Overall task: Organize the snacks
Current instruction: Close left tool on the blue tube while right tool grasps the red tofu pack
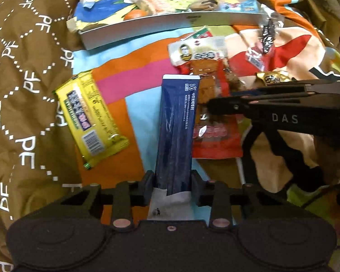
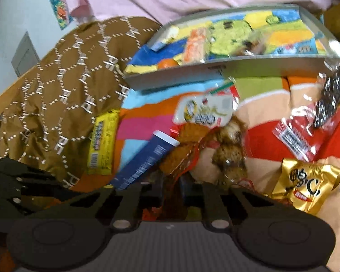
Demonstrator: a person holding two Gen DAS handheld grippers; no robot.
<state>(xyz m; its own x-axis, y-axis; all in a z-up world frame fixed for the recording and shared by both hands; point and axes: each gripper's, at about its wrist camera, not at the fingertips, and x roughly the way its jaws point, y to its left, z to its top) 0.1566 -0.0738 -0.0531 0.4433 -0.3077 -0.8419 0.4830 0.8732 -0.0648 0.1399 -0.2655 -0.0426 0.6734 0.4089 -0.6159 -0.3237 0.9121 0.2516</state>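
Two snacks gripped at once. Long blue packet (image 1: 177, 131) pinched at its white end by the left gripper (image 1: 172, 184), pads tight on both sides, the rest of it pointing up toward the tray (image 1: 147, 26). Orange-red snack bag (image 2: 181, 156) squeezed in the shut right gripper (image 2: 172, 188), its clear crinkly top poking up between the pads. Both bags touching side by side on the bright blanket (image 1: 133, 72), in front of the tray.

Around them: yellow packet (image 1: 90, 117) lying flat to the left, beside the brown cloth (image 1: 22, 68). White snack pack (image 1: 199, 51) just behind the orange-red bag. Gold packet (image 2: 306, 185) to the right, and a clear bag with dark bits (image 2: 328, 99) near the tray corner. A few snacks already in the tray.

Possible trouble: blue packet held only by its end, so likely to droop or slip out when lifted. Orange-red bag slick and puffy, maybe sliding free. Both grippers close together, so a bump likely. White pack maybe dragged along too.
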